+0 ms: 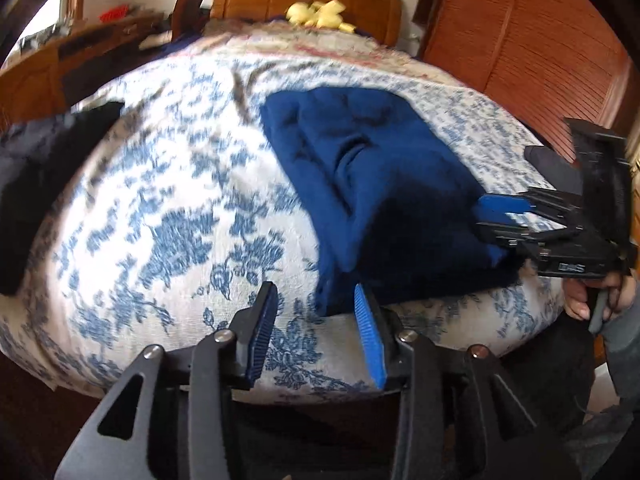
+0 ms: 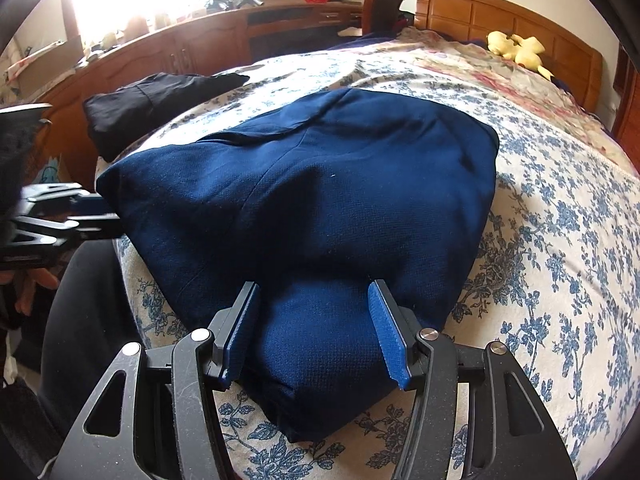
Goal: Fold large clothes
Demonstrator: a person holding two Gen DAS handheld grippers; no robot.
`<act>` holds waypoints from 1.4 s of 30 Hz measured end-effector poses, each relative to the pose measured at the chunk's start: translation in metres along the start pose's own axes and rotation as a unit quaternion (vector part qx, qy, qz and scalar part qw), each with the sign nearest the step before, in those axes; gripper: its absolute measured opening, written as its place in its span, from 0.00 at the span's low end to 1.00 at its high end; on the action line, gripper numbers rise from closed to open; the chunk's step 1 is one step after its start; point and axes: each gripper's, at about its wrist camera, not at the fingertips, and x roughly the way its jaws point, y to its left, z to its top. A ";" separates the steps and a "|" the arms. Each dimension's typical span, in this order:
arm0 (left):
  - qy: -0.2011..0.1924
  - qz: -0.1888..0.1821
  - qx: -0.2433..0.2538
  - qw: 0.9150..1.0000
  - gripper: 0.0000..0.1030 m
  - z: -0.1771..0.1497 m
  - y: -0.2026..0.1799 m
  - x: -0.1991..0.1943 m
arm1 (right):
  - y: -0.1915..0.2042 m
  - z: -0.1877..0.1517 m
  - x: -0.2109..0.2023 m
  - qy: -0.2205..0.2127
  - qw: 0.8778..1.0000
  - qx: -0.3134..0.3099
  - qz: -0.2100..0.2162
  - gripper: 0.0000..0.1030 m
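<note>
Your navy garment [image 2: 304, 208] lies folded into a thick bundle on the bed [image 2: 560, 248], close to the near edge of the floral cover and a little toward its right side as the left camera shows it. Your right gripper [image 2: 314, 328] stands wide, with a bulge of the bundle's near end between the pads; whether they press on the cloth I can't tell, it reads as loose. Your left gripper [image 1: 316, 330] is part open with nothing in it, only bedcover under it, its right pad just beside the bundle's near left corner.

Now the risk, as I judge it. If you close the right claw on that bulge alone, you'll likely lift only the top layers and the fold spills open. The left claw sits off the cloth, so closing there may pinch the cover instead and drag it. And the bundle is close enough to the near edge that a pull toward you could tip it off. The black garment [image 2: 160, 104] at the far left edge is well clear.
</note>
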 end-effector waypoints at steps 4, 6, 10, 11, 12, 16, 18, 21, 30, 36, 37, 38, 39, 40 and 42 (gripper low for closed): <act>-0.002 0.009 0.010 1.000 0.41 -0.001 -0.001 0.008 | 0.000 0.000 0.000 -0.001 1.000 -0.001 0.000 0.55; -0.003 0.017 0.018 1.000 0.43 -0.001 -0.003 0.011 | 0.000 0.000 0.000 -0.001 1.000 -0.001 0.000 0.55; -0.005 0.025 0.022 0.999 0.44 0.000 -0.004 0.013 | 0.000 0.000 -0.002 -0.003 1.000 -0.001 -0.005 0.55; -0.005 0.027 0.023 0.999 0.44 0.000 -0.003 0.013 | -0.001 0.001 -0.003 -0.002 1.000 0.000 -0.004 0.55; -0.006 0.029 0.024 0.999 0.45 0.001 -0.003 0.014 | -0.002 0.002 -0.003 -0.002 1.000 0.001 -0.002 0.55; -0.011 0.031 0.023 0.999 0.50 0.004 0.000 0.018 | -0.001 0.002 -0.004 0.000 1.000 0.001 -0.001 0.55; -0.014 0.033 0.024 0.999 0.52 0.005 0.000 0.020 | -0.001 0.002 -0.005 -0.001 1.000 0.002 -0.003 0.55; -0.016 0.036 0.026 0.999 0.53 0.005 0.000 0.021 | -0.001 0.001 -0.006 -0.002 1.000 0.004 -0.004 0.55; -0.017 0.039 0.023 0.999 0.58 0.005 0.004 0.019 | -0.011 0.012 -0.008 0.001 1.000 0.013 -0.007 0.58; -0.020 0.034 0.018 0.999 0.62 0.006 0.008 0.021 | -0.017 0.015 -0.010 -0.003 1.000 0.012 -0.016 0.58; -0.021 0.036 0.020 0.999 0.63 0.006 0.007 0.022 | -0.018 0.017 -0.009 -0.004 1.000 0.011 -0.018 0.58; -0.024 0.039 0.023 0.999 0.64 0.006 0.007 0.023 | -0.020 0.018 -0.009 -0.004 1.000 0.011 -0.020 0.58; -0.025 0.042 0.026 0.998 0.67 0.007 0.007 0.024 | -0.021 0.019 -0.009 -0.005 1.000 0.010 -0.023 0.58; -0.026 0.045 0.024 0.998 0.70 0.008 0.008 0.025 | -0.024 0.022 -0.009 -0.007 1.000 0.008 -0.029 0.58; -0.027 0.044 0.018 0.998 0.74 0.011 0.011 0.027 | -0.027 0.027 -0.009 -0.008 0.999 0.005 -0.037 0.58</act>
